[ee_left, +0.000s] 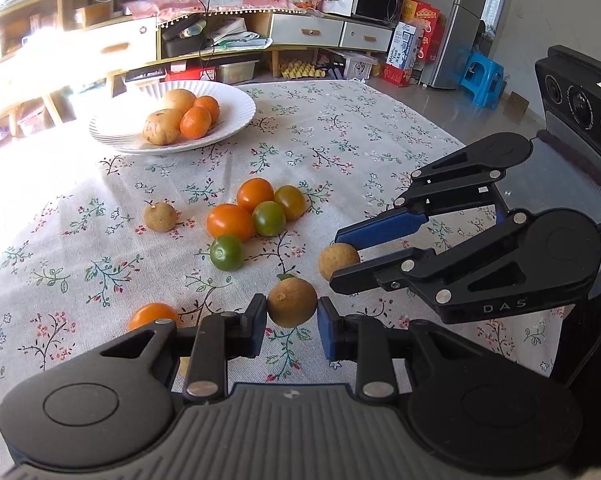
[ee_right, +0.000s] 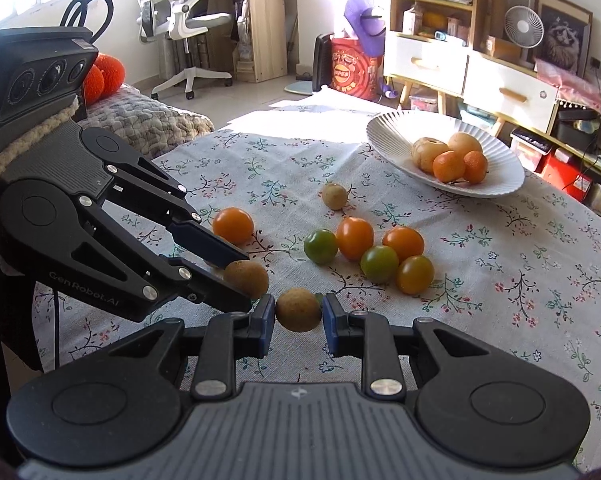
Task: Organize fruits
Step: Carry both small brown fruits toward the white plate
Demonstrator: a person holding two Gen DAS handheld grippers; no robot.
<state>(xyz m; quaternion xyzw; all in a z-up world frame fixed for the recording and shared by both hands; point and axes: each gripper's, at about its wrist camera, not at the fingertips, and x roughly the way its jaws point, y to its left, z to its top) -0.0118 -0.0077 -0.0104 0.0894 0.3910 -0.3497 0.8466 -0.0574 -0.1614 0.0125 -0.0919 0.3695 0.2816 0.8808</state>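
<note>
My left gripper (ee_left: 292,314) is shut on a brown-green round fruit (ee_left: 292,300) with a small leaf, just above the floral tablecloth. To its right, my right gripper (ee_left: 336,259) is shut on a tan round fruit (ee_left: 342,258). In the right wrist view that tan fruit (ee_right: 299,309) sits between the right gripper's (ee_right: 299,314) blue pads. There the left gripper (ee_right: 247,281) holds its fruit (ee_right: 249,276) close by on the left. Loose orange and green cherry tomatoes (ee_left: 256,210) cluster mid-table. A third brown fruit (ee_left: 160,217) and a lone orange tomato (ee_left: 152,316) lie apart from them.
A white ribbed plate (ee_left: 236,100) at the far side holds two tan fruits and two mandarins (ee_left: 196,122). The table's right edge (ee_left: 452,140) drops to the floor. A low cabinet (ee_left: 312,32) and a blue stool (ee_left: 482,76) stand beyond.
</note>
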